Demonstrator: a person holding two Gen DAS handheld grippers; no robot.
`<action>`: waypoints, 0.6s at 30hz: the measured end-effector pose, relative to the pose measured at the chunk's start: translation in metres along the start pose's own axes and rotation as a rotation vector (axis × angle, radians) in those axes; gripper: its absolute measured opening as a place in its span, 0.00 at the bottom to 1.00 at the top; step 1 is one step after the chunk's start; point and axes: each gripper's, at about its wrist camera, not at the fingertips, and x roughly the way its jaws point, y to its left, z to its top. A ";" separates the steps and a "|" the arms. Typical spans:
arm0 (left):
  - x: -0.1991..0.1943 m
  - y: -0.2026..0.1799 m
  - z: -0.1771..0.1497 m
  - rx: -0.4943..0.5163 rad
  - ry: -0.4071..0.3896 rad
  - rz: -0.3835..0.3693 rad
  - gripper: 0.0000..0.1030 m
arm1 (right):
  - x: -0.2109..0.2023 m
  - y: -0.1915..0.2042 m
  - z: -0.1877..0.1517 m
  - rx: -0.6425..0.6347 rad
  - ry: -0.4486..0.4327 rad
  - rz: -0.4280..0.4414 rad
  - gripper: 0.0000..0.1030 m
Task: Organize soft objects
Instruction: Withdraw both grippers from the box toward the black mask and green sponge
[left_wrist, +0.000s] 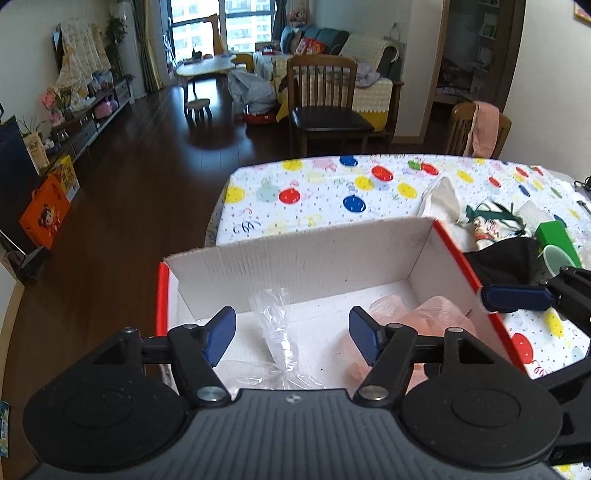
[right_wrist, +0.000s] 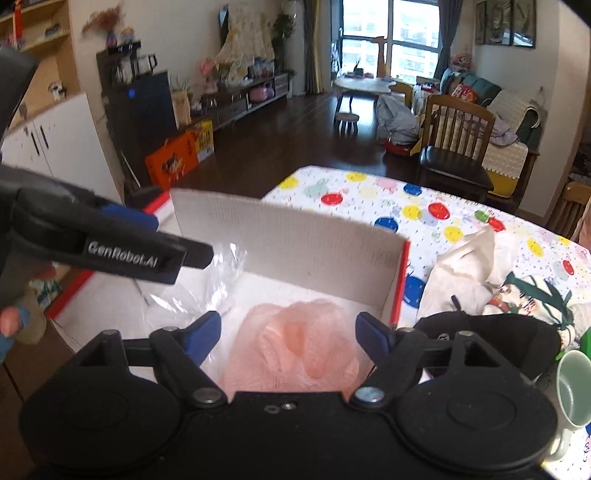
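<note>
one spotted tablecloth (left_wrist: 314, 195) — open box (left_wrist: 303, 254), dark wood floor (left_wrist: 140, 177), sofa (left_wrist: 369, 55)

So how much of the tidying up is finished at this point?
Done: a pink knitted piece and a clear plastic bag lie in the white cardboard box. In hand: nothing; the left gripper and right gripper are open. Left: the black cap and printed cloth bag on the table.

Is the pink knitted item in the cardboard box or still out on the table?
In. The pink knitted item lies on the floor of the white cardboard box, beside a clear plastic bag; no pads press on it.
</note>
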 end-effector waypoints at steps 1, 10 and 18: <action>-0.006 -0.001 0.000 0.001 -0.010 0.001 0.66 | -0.006 -0.001 0.001 0.003 -0.015 0.002 0.81; -0.059 -0.013 0.005 0.000 -0.098 -0.009 0.76 | -0.068 -0.019 0.005 0.045 -0.131 0.017 0.87; -0.097 -0.044 0.010 0.037 -0.185 -0.050 0.82 | -0.121 -0.042 0.000 0.081 -0.217 0.021 0.92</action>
